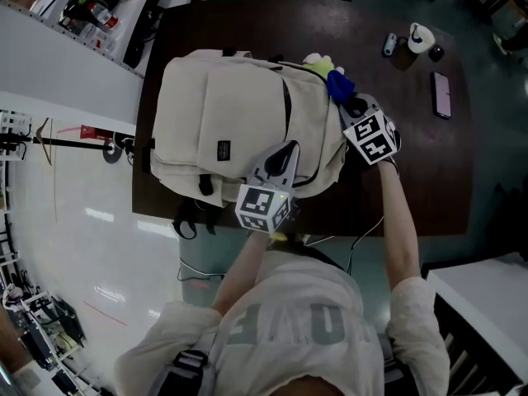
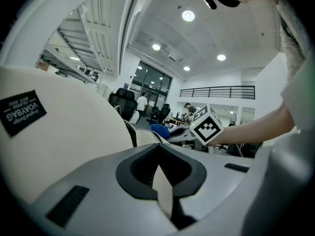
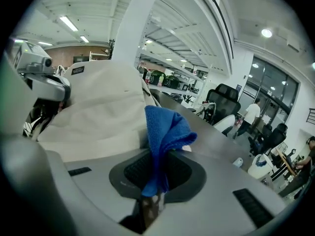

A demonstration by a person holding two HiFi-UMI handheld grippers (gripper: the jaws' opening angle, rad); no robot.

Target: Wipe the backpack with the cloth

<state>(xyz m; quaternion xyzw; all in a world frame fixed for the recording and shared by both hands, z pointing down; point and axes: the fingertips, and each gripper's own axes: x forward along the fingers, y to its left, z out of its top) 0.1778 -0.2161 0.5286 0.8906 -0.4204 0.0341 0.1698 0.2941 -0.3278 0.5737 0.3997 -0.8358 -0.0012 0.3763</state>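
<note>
One cream backpack [image 1: 223, 114] lies on the left half of a dark table [image 1: 412, 155]. At the backpack's near right edge, the left gripper [image 1: 285, 151] is clenched on a sliver of the cream fabric. Further right, the right gripper [image 1: 351, 107] grasps a bunched blue cloth [image 1: 337, 83], which touches the backpack's far right corner. A phone [image 1: 442, 94] lies at the far right.

Left gripper [image 1: 287, 153] jaws together; right gripper [image 1: 355, 107] jaws clamp the cloth [image 3: 165, 127]
</note>
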